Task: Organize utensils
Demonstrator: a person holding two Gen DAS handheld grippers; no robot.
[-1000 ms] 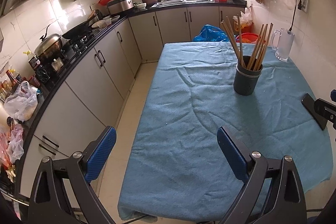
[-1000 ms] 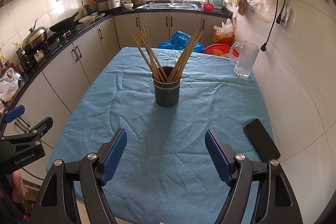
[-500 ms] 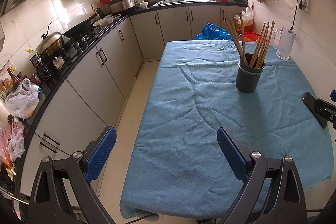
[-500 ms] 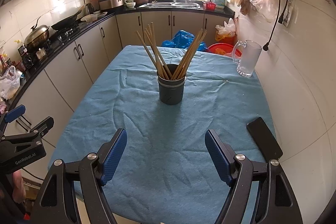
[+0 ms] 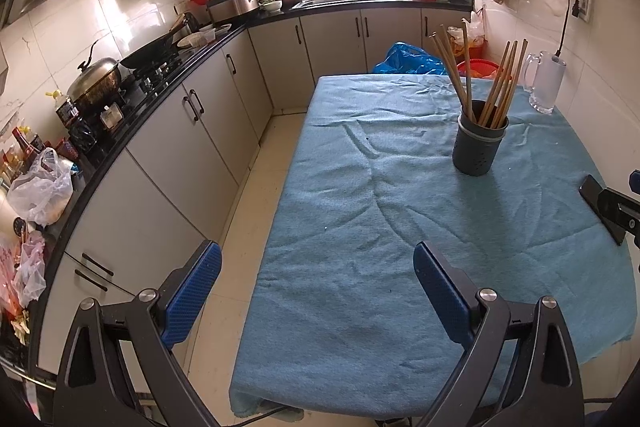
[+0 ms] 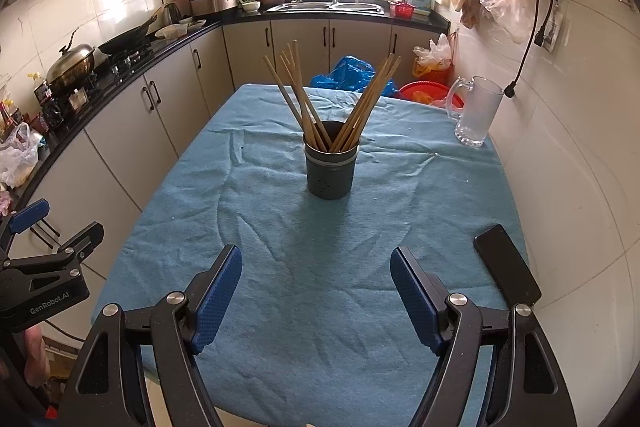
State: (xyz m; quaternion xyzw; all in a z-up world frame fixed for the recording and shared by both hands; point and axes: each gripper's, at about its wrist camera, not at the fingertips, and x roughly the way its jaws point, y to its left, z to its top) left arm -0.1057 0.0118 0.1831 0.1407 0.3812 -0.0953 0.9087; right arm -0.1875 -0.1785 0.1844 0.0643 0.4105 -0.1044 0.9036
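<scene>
A dark grey utensil holder (image 6: 330, 167) stands upright in the middle of the table on a blue cloth (image 6: 320, 267), with several wooden chopsticks (image 6: 304, 95) fanned out of it. It also shows in the left wrist view (image 5: 478, 147) at the right. My right gripper (image 6: 316, 287) is open and empty, low over the cloth, well short of the holder. My left gripper (image 5: 316, 287) is open and empty above the table's near left edge. Part of the left gripper also shows at the left of the right wrist view (image 6: 44, 267).
A black phone (image 6: 506, 269) lies at the table's right edge. A glass mug (image 6: 476, 113) stands at the far right by the wall. Kitchen cabinets (image 5: 168, 163) and a counter with pots run along the left, with a floor aisle (image 5: 248, 203) between.
Both grippers have drawn back and risen slightly, so the holder looks a little farther. Both stay open and empty.
</scene>
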